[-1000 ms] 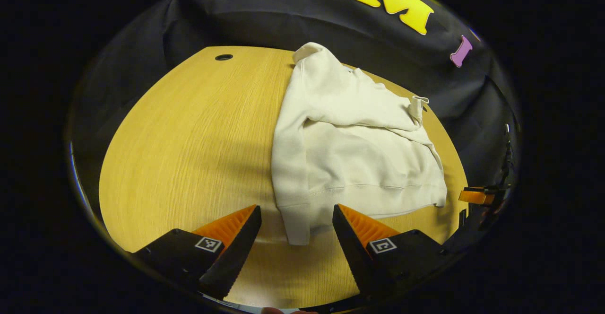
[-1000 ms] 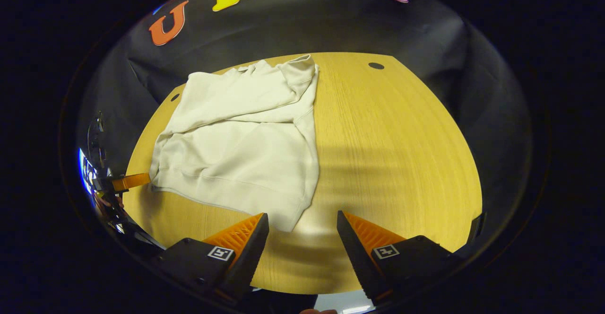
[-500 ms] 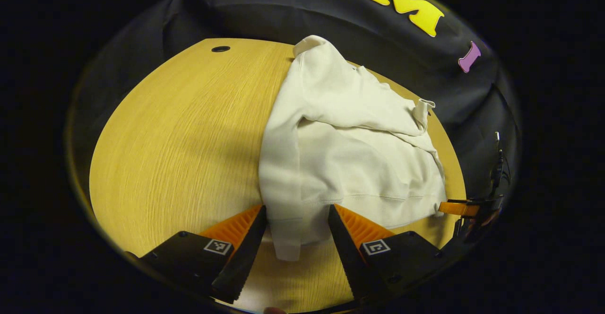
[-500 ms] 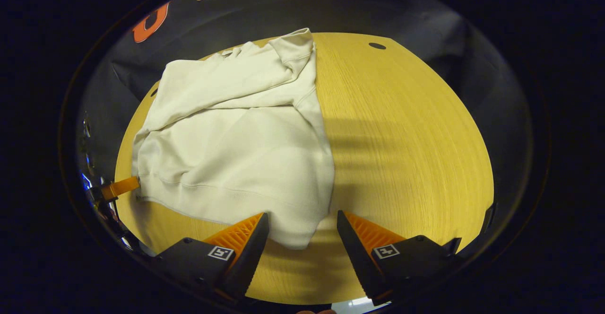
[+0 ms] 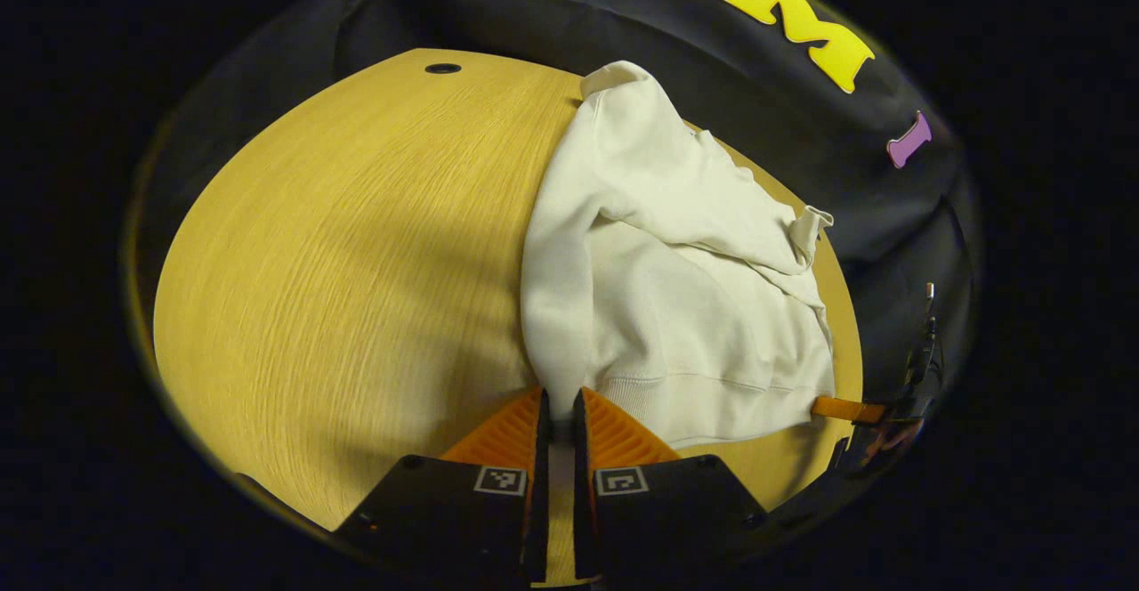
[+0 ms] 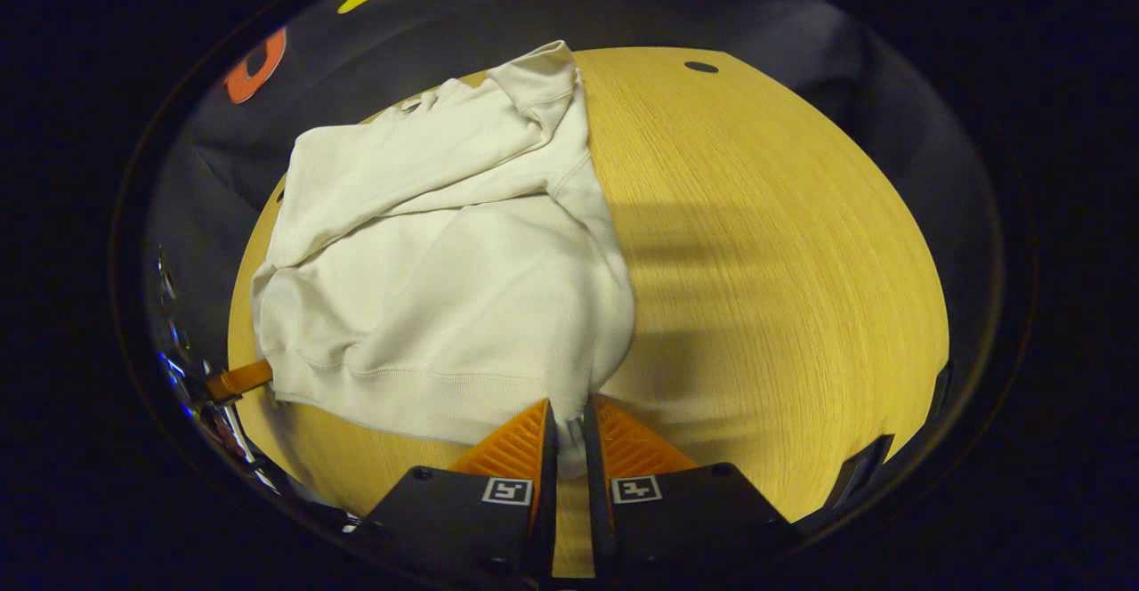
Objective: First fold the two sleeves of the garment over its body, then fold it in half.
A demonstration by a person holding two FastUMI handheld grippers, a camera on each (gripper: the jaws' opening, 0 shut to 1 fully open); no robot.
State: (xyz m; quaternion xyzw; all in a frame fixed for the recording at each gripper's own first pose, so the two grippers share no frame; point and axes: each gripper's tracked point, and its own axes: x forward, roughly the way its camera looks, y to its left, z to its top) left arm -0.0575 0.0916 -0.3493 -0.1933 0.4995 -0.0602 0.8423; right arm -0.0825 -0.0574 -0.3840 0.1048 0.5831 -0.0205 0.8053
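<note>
A cream sweatshirt (image 5: 676, 297) lies on the wooden table (image 5: 338, 262), both sleeves folded across its body. My left gripper (image 5: 558, 417) is shut on the near hem corner, where the folded sleeve's cuff ends. In the right gripper view the same sweatshirt (image 6: 445, 279) spreads left of centre, and my right gripper (image 6: 569, 431) is shut on its other near hem corner. The cloth bunches slightly upward at both pinched corners. The other gripper's finger (image 5: 845, 409) touches the hem at the far right of the left gripper view, and a finger (image 6: 238, 379) shows at the left edge of the right gripper view.
Bare wooden tabletop (image 6: 765, 253) stretches beside the sweatshirt. A small dark hole (image 5: 442, 68) sits near the table's far edge, and another hole (image 6: 700, 67) shows in the right gripper view. The black cloth wall (image 5: 552, 12) rises behind the table.
Both grippers moved forward onto the sweatshirt's near hem corners and went from open to shut on the cloth. The hem bunched up slightly at each grip.
</note>
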